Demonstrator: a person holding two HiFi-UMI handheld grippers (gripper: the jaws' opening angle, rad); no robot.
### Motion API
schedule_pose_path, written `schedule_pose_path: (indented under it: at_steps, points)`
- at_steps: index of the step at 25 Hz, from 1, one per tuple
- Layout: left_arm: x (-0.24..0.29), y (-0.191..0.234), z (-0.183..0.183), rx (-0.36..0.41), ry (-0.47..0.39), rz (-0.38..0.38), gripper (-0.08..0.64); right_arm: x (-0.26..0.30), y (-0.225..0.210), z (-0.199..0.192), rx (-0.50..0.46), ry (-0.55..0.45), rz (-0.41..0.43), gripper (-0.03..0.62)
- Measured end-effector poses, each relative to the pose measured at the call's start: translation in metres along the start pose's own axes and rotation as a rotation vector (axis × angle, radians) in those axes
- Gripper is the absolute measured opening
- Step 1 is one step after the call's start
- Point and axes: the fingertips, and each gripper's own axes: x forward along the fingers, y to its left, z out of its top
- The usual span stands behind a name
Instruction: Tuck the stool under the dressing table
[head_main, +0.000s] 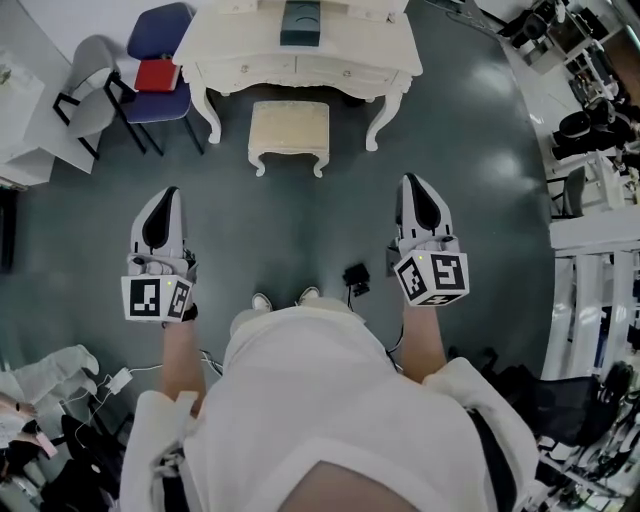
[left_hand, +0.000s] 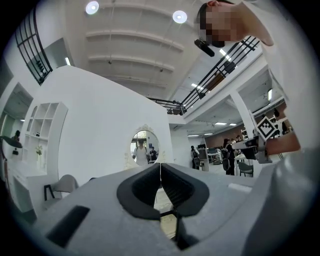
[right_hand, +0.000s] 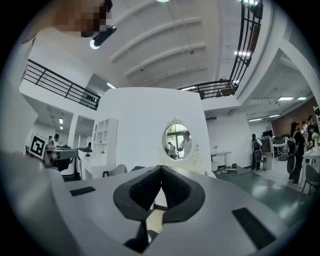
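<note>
Jaws closed and empty on left gripper (head_main: 168, 195) and right gripper (head_main: 412, 183), above grey-green floor (head_main: 290, 235); stool (head_main: 289, 130) fronts dressing table (head_main: 240, 42).

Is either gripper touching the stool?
Apart. The head view shows open floor between the stool and both the left gripper and the right gripper.

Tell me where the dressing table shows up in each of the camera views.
Head view: dressing table at top centre, stool before it.
Left gripper view: only its oval mirror, just left of centre.
Right gripper view: only the oval mirror, just right of centre.
Shared landmark: grey chair left of the table, in all three.
</note>
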Motion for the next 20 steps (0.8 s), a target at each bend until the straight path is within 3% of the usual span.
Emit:
schedule_pose_path:
  at_steps: [3,5,6,8,11,13,20]
  points:
    - [-0.001,-0.001,0.001,0.004,-0.012,0.021,0.018,0.004,-0.008,-0.004,-0.005,0.002,0.007,0.003]
    - [-0.004,-0.002,-0.001,0.003,-0.021,0.037,0.026,0.005,-0.014,-0.010,-0.006,0.015,0.011,0.105]
    - [-0.005,-0.002,-0.003,-0.001,-0.023,0.045,0.067,0.004,-0.018,-0.013,-0.003,0.022,0.010,0.139]
    - [-0.006,-0.002,-0.005,-0.002,-0.024,0.062,0.246,0.001,-0.029,-0.017,0.002,0.030,0.009,0.214]
    - [-0.004,0.001,-0.005,0.043,-0.035,0.106,0.455,0.002,-0.041,-0.018,0.011,0.027,0.025,0.384]
    - [-0.003,0.000,-0.008,0.050,-0.024,0.115,0.508,0.003,-0.044,-0.021,0.020,0.038,0.037,0.456]
    - [0.012,0.000,-0.023,0.035,0.035,0.074,0.538,0.021,-0.031,-0.037,-0.010,0.104,0.068,0.471]
